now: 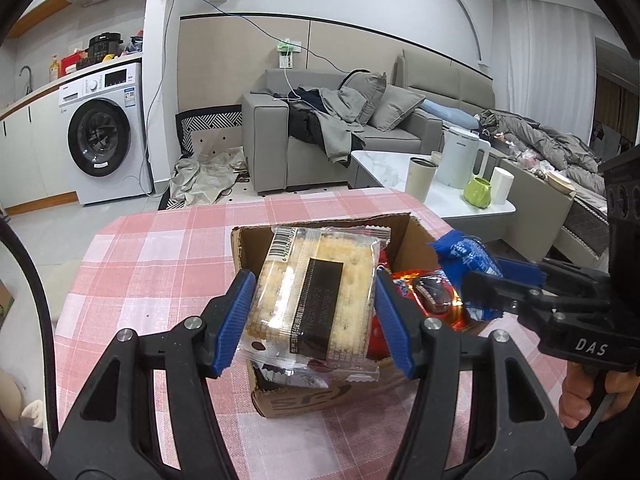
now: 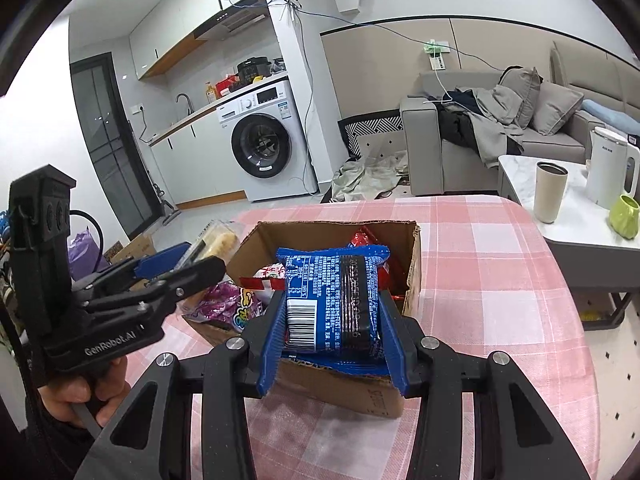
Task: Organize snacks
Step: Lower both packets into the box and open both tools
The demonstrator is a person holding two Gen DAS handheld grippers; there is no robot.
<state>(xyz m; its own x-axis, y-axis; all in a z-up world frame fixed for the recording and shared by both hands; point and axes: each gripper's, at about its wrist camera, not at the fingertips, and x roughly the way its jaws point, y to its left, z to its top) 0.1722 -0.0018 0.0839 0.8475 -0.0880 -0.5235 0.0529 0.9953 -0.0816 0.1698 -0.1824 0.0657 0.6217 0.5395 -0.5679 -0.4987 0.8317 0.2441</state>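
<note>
The pink checked tablecloth [image 1: 160, 264] carries one open cardboard box [image 2: 412, 264], set near the table's middle. Two grippers work over it, one from each side.

The left gripper [image 1: 312, 320] reaches forward and slightly downward, its blue pads pressed against both long edges of one clear-wrapped cracker packet [image 1: 316, 296] — the packet is clamped and held above the box's near-left portion, barcode end pointing away. In the right wrist view this gripper enters from the left, handle gripped by the person's hand [image 2: 80, 396].

The right gripper [image 2: 334, 320] points forward over the box's near wall, closed on one blue snack packet [image 2: 336, 300], barcode facing up. The packet hangs above the box opening.

Inside the box lie several loose packets — red wrappers [image 2: 362, 238] and one purple-pink wrapper [image 2: 230, 300]; an exact count cannot be made.
</note>
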